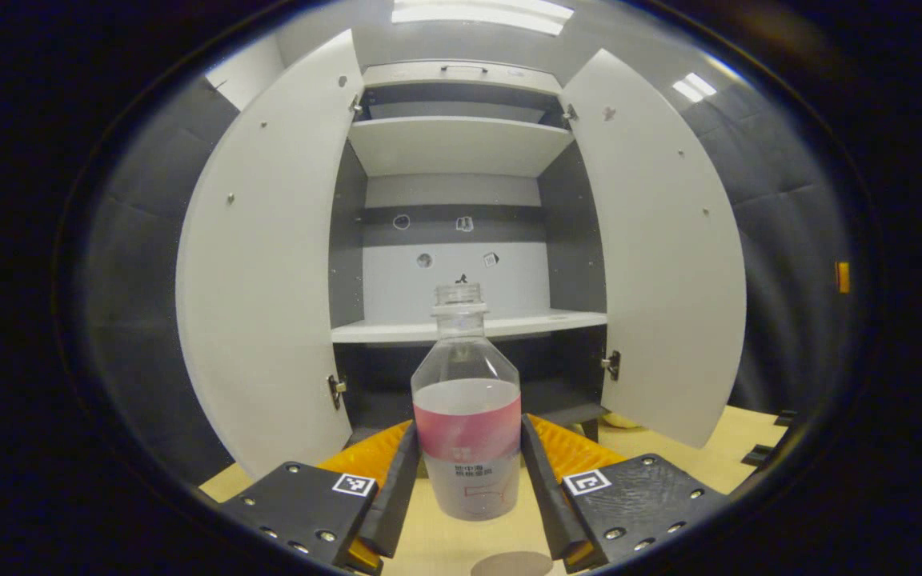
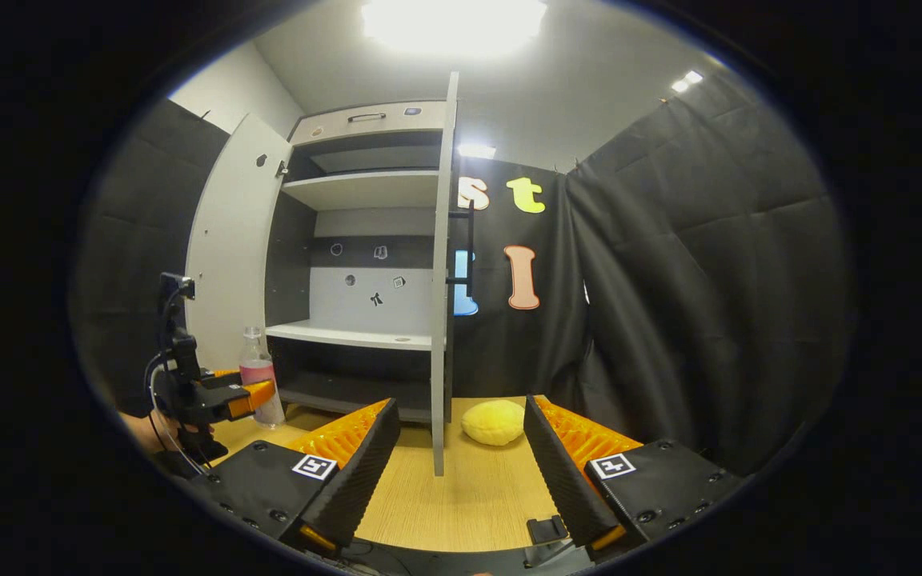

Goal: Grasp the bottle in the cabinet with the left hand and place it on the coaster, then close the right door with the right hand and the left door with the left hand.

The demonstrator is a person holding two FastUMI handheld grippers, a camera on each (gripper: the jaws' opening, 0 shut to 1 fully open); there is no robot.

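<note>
Left gripper (image 1: 467, 480): both fingers pinch the lower body of the bottle (image 1: 467, 416), upright, uncapped, clear, pink-banded label. It sits above the wooden table (image 1: 445, 544), out in front of the cabinet (image 1: 454, 144). Coaster (image 1: 511, 564), a grey disc, lies on the table at the near edge, just below the bottle. Left door (image 1: 269, 264) and right door (image 1: 653, 256) both swung wide open.

Right gripper (image 2: 461, 452): fingers spread apart, nothing between them, low over the table near the right door's edge. A yellow soft lump (image 2: 493, 422) rests on the table beyond it.
</note>
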